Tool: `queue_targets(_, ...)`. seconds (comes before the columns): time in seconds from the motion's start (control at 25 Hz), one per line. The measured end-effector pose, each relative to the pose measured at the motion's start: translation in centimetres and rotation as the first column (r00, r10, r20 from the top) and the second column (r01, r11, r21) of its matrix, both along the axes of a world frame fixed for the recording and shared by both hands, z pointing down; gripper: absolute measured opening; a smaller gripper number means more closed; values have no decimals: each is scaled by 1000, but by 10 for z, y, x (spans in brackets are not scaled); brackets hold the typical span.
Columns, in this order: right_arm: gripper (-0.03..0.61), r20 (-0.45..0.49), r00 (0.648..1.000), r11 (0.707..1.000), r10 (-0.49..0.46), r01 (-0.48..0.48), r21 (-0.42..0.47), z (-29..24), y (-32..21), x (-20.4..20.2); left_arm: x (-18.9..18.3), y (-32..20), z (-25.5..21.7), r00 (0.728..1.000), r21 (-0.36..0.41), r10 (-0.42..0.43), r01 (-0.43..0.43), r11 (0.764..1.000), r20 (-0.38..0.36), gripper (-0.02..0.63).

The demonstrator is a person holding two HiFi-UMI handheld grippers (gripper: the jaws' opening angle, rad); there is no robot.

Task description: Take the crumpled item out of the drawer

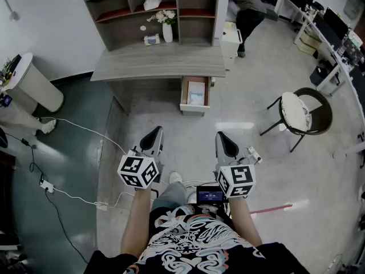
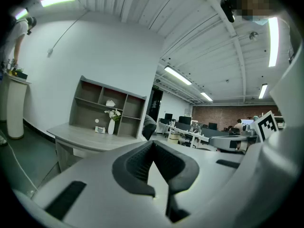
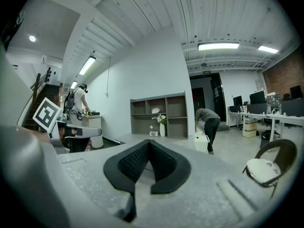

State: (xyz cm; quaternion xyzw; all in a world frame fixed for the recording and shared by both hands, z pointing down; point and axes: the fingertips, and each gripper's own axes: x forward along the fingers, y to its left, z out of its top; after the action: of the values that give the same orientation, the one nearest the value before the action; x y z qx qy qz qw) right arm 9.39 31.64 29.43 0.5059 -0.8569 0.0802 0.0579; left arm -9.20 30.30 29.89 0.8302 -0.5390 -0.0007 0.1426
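Observation:
A grey desk (image 1: 159,61) with a shelf unit stands ahead of me, and its drawer (image 1: 194,95) is pulled open toward me. Inside lies a pale, whitish item (image 1: 196,92); its shape is too small to make out. Both grippers hover over the floor well short of the drawer. My left gripper (image 1: 153,135) (image 2: 153,144) has its jaws closed together, with nothing between them. My right gripper (image 1: 225,137) (image 3: 149,143) is likewise shut and empty. The drawer is hidden in both gripper views, though the desk (image 2: 85,139) and shelf (image 3: 159,115) show.
On the shelves sit a white crumpled thing (image 1: 151,3), a vase of flowers (image 1: 166,27) and a small box (image 1: 151,39). A round chair (image 1: 305,112) stands right, a white bin (image 1: 231,39) by a bent-over person (image 1: 248,7). Cables (image 1: 63,193) cross the floor left, near a white pedestal (image 1: 34,84).

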Motion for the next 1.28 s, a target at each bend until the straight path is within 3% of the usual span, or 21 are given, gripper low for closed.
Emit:
queue_targets(0.88, 5, 31, 999, 1000, -11, 11, -4, -3, -8, 3, 0, -5, -9, 1000, 16, -14, 14, 1000, -3, 0)
queue_targets(1.28, 5, 25, 999, 998, 23, -22, -56, 30, -73, 11, 2, -73, 28, 1000, -51, -3, 3, 999, 4, 0)
